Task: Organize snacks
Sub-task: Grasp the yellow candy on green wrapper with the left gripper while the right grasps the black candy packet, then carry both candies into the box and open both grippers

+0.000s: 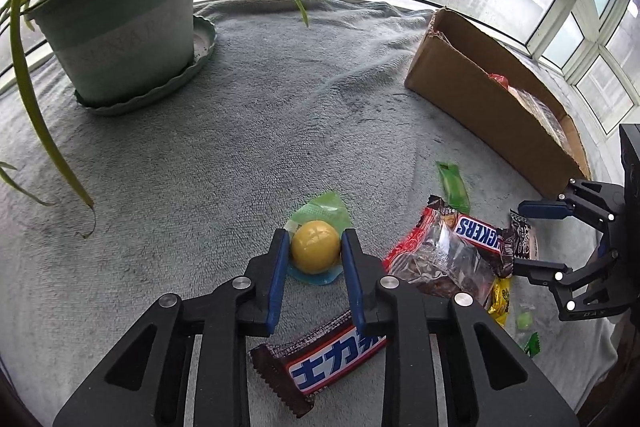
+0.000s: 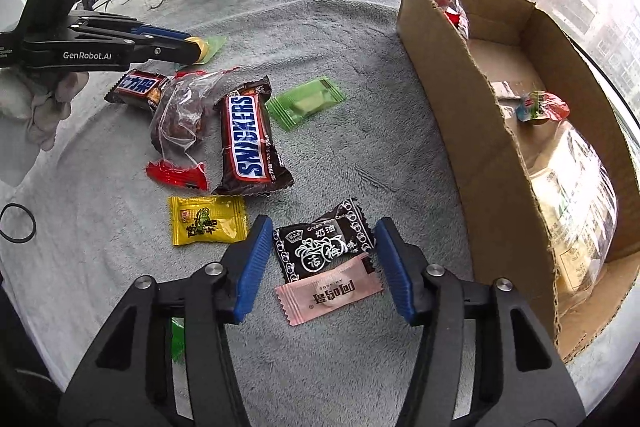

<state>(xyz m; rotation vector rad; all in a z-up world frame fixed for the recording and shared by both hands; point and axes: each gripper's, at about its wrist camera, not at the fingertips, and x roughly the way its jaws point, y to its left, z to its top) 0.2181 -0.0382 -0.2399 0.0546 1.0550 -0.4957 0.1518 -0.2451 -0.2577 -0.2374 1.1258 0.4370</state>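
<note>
My left gripper (image 1: 315, 239) is shut on a round yellow jelly cup (image 1: 315, 251) with a green wrapper, low on the grey blanket; the right wrist view shows that gripper (image 2: 196, 49) from the side. My right gripper (image 2: 323, 227) stands open, pointing down, its blue pads either side of a black wrapped candy (image 2: 322, 247) without pressing it. A pink candy (image 2: 330, 293) lies just under the black one. Nearby lie a Snickers bar (image 2: 250, 143), a second bar (image 1: 332, 359), a clear bag of dark snacks (image 2: 180, 119), a green sachet (image 2: 306, 103) and a yellow packet (image 2: 208, 221).
An open cardboard box (image 2: 460, 67) on the right holds a few snacks. A green plant pot (image 1: 124, 15) on a saucer stands at the far left by the windows. A black rubber ring (image 2: 16, 223) lies on the blanket. A gloved hand (image 2: 40, 107) holds the left gripper.
</note>
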